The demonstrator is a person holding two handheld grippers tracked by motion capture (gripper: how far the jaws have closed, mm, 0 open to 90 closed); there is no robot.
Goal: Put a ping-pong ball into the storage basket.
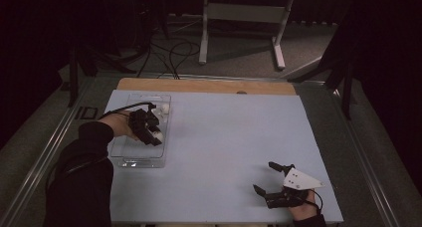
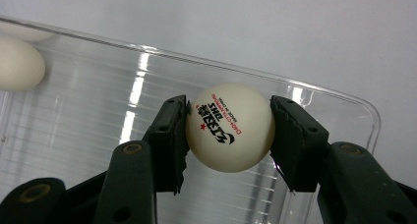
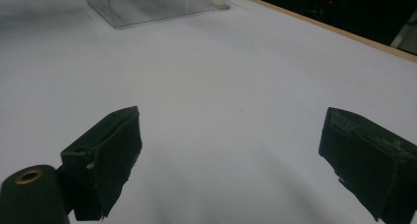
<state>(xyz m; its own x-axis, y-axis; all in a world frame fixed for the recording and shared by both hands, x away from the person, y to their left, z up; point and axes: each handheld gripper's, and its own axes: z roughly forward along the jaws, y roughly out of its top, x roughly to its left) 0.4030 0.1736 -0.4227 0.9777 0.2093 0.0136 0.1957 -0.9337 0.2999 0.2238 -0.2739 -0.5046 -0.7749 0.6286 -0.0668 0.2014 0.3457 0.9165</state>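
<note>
Left hand-held gripper (image 2: 228, 135): clamped on white printed table-tennis ball (image 2: 229, 127)
Right hand-held gripper (image 3: 231, 160): jaws apart, empty
Risk: ball may bounce out of clear plastic tray (image 2: 88, 135) near worktop's left edge if dropped

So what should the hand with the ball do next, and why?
Probably open the jaws and let go. The left gripper is shut on a white ball, and that ball is already over the floor of the clear tray, inside its walls, where another ball lies. A little lower first may keep it from bouncing.
</note>
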